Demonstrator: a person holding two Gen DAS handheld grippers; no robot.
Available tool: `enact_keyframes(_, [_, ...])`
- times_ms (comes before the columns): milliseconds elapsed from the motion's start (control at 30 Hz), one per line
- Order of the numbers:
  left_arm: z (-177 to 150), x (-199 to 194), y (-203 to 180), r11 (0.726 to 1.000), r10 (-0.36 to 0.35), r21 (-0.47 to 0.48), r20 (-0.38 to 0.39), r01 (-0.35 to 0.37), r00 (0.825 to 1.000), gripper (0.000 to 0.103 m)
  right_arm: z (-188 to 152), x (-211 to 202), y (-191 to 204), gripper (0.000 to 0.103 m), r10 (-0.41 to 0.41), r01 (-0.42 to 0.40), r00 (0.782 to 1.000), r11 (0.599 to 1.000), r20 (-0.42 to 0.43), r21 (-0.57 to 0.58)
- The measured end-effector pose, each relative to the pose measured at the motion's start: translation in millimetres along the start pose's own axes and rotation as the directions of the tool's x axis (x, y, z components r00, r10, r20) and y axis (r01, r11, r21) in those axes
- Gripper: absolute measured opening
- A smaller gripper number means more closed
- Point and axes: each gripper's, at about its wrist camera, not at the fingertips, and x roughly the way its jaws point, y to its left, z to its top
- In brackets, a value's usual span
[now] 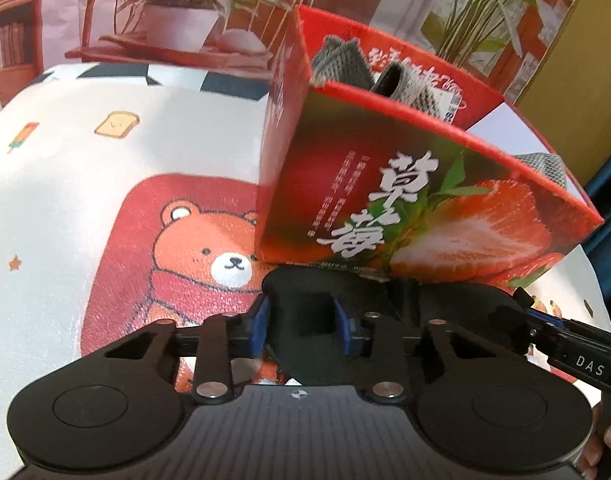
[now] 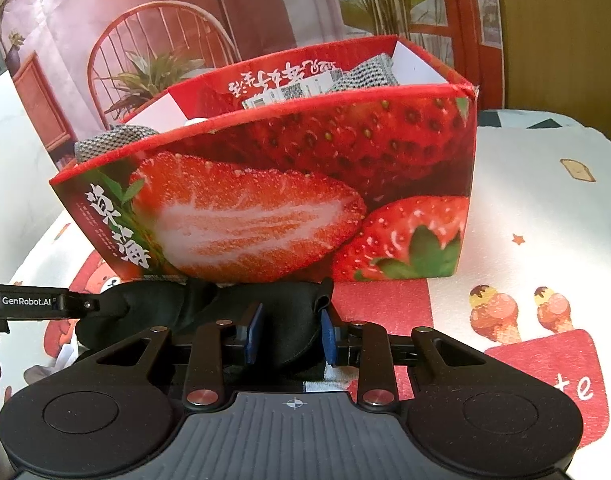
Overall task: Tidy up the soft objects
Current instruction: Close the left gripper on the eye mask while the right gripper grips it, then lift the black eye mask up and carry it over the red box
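While both grippers clamp one black cloth item (image 1: pixel 305 312) betw. them, we judge the task partly done; the strawberry box (image 1: pixel 405 208) already holds grey knit pieces (image 1: pixel 341 62) plus one w/ a paper tag (image 2: pixel 289 92). Left gripper (image 1: pixel 301 326): blue pads narrow, pinching the black fabric; right gripper (image 2: pixel 291 334): same, closed on the other end of it. The item sits low on the bear-print cloth (image 1: pixel 85 208), just in front of the box wall, touching or nearly so; can't tell which. Left to do, by our est.: lift it over the rim & drop it inside. No other loose soft things in view.
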Motion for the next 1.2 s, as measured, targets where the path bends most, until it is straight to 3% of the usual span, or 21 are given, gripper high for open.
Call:
enact_keyframes(233, [4.3, -24.2, -8.9, 0.999, -0.014, 0.046, 0.068, 0.011, 0.998, 0.021, 6.5, -17.6, 5.4, 0.021, 0.013, -0.012, 0.999, 0.999, 0.042, -0.030])
enact_keyframes(567, [-6.4, -48.4, -19.6, 0.996, -0.054, 0.082, 0.104, 0.045, 0.993, 0.019, 10.8, -42.0, 19.6, 0.015, 0.037, -0.031, 0.996, 0.996, 0.085, -0.080])
enact_keyframes(700, [-14.8, -51.1, -18.2, 0.993, -0.092, 0.083, 0.095, 0.084, 0.991, 0.020, 7.2, -48.8, 23.9, 0.014, 0.037, -0.028, 0.995, 0.994, 0.090, -0.104])
enact_keyframes(867, [-22.0, -47.2, -14.6, 0.995, -0.089, 0.062, 0.073, 0.085, 0.993, 0.022, 0.1, -53.2, 27.0, 0.013, 0.031, -0.020, 0.996, 0.992, 0.088, -0.121])
enact_keyframes(1100, [-26.1, -44.7, -16.8, 0.994, -0.096, 0.063, 0.044, 0.093, 0.994, 0.033, -2.3, -55.8, 27.0, 0.013, 0.030, -0.020, 0.996, 0.992, 0.085, -0.121])
enact_keyframes(1133, [-26.2, -45.7, -18.1, 0.993, -0.099, 0.069, 0.047, 0.095, 0.994, 0.031, -2.4, -55.8, 27.0, 0.013, 0.031, -0.020, 0.996, 0.992, 0.085, -0.121])
enact_keyframes(1200, [-25.7, -49.5, -22.5, 0.990, -0.096, 0.108, 0.067, 0.088, 0.993, 0.020, -2.1, -56.3, 27.1, 0.012, 0.034, -0.023, 0.996, 0.992, 0.085, -0.123])
